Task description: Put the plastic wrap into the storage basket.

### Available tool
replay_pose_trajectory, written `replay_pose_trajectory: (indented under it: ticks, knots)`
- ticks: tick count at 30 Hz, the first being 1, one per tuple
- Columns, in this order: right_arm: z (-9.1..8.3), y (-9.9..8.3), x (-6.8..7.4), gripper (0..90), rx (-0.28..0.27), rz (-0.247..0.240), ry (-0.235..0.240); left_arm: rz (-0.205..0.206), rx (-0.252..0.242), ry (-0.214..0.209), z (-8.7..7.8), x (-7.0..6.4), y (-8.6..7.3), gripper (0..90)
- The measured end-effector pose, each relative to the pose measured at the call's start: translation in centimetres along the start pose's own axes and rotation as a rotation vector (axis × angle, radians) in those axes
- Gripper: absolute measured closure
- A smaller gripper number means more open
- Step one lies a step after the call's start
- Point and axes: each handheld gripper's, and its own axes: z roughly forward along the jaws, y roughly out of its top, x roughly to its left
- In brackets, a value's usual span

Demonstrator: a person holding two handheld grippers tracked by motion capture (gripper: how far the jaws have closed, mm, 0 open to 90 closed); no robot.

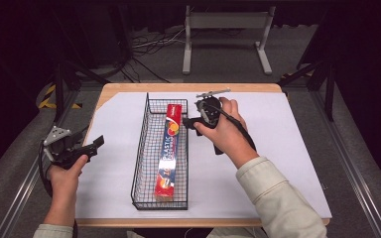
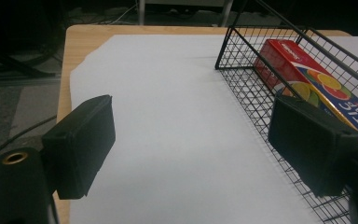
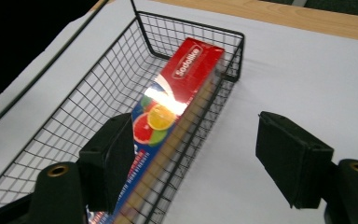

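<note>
The long red box [image 1: 171,148] lay inside the wire basket [image 1: 140,148], against the basket's right-hand wall, with its long axis running along the basket's length, from the near end toward the far end of the table [image 1: 278,148]. Its far end stopped short of the basket's far wall. The right gripper [image 1: 191,122] hovered just beside the basket's right wall, near the far end of the box, and was empty, with its jaws spread wide apart. In the right gripper view, the jaws straddled the basket's right wall: one jaw stood over the box, the other over the white sheet [image 3: 307,79] outside the basket. The left gripper [image 1: 95,144] was held well apart from the basket, off its left wall, over the left edge of the table; its jaws were also spread apart and held nothing. The right gripper was therefore judged the nearer one. A grasp across the box's short width, near its far end, would probably require both jaws to come inside the basket's wall.
</note>
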Motion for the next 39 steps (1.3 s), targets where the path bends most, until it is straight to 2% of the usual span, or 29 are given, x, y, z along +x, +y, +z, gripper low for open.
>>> replay_pose_trajectory:
  ticks: [3, 5, 6, 7, 20, 27, 33, 35, 37, 39]
  knots:
    - [-1.2, -0.3, -1.5, 28.2, -0.011, -0.013, -0.011, -0.004, 0.005, 0.004, 0.0, 0.1, -0.1, 15.5]
    - [-1.5, -0.3, -1.8, 28.2, -0.019, -0.015, -0.012, -0.006, 0.006, 0.003, 0.0, 0.1, -0.1, 15.5]
    - [-2.4, -0.5, -2.9, 27.7, -0.021, -0.001, -0.01, -0.006, 0.006, 0.004, 0.1, 0.1, -0.1, 15.5]
    - [-2.4, -0.5, -2.9, 27.7, -0.021, -0.001, -0.01, -0.005, 0.007, 0.004, 0.1, 0.1, -0.1, 15.5]
    - [-6.5, -2.2, -8.3, 25.3, -0.055, 0.053, -0.04, 0.003, 0.024, 0.019, 0.1, -0.1, -0.6, 15.4]
    - [-8.5, -2.9, -10.4, 24.6, -0.083, 0.068, -0.045, 0.004, 0.037, 0.023, 0.0, -0.1, -1.0, 15.4]
    - [-9.2, -4.4, -12.4, 23.5, -0.107, 0.105, -0.052, 0.001, 0.037, 0.033, -0.3, -0.3, -1.2, 15.4]
    - [-9.4, -5.1, -12.9, 23.4, -0.122, 0.093, -0.069, 0.005, 0.036, 0.029, -0.4, -0.4, -1.2, 15.3]
    - [-9.5, -5.9, -13.5, 22.8, -0.126, 0.097, -0.064, 0.011, 0.034, 0.029, -0.3, -0.4, -1.3, 15.2]
    - [-9.4, -6.6, -13.9, 21.5, -0.12, 0.101, -0.081, 0.019, 0.036, 0.02, -0.1, -0.5, -1.5, 15.1]
